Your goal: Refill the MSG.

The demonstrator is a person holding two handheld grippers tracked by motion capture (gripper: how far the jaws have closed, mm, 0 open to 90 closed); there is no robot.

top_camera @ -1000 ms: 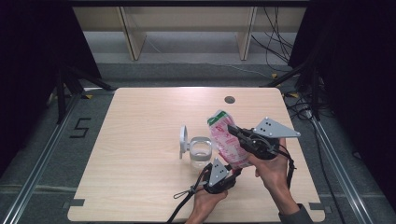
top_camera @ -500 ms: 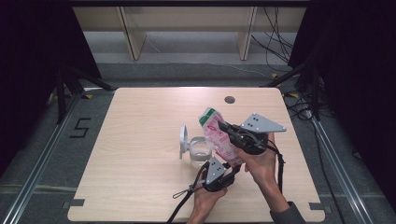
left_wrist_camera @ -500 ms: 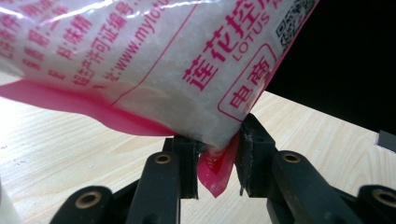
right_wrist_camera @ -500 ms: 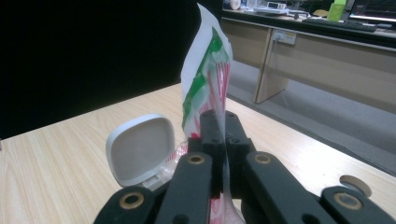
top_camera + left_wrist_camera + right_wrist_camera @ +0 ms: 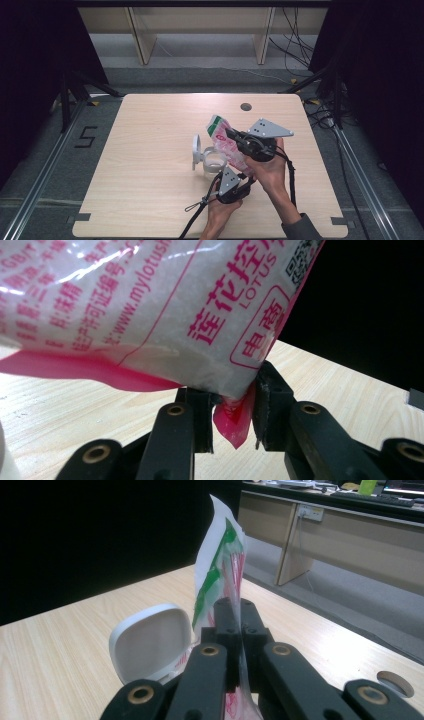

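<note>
A pink and white printed bag point(image 5: 223, 141) of white grains hangs tilted over the table, held at both ends. My left gripper point(image 5: 244, 174) is shut on the bag's pink bottom corner point(image 5: 231, 422), and the bag's body point(image 5: 150, 305) looms above its jaws. My right gripper point(image 5: 231, 134) is shut on the bag's thin upper edge point(image 5: 220, 565), below the green-striped top. Just left of the bag stands a clear jar point(image 5: 214, 161) with its white hinged lid point(image 5: 196, 150) flipped open. In the right gripper view the lid point(image 5: 150, 640) sits just beyond the jaws.
The light wooden table point(image 5: 150, 195) has a round cable hole point(image 5: 245, 106) at its far side. Cables trail from both grippers toward the near edge. Wooden desks stand beyond the table, with dark curtains at the sides.
My right gripper has moved left with the bag's top, tilting the bag over toward the jar. The left gripper has stayed put on the bottom corner.
</note>
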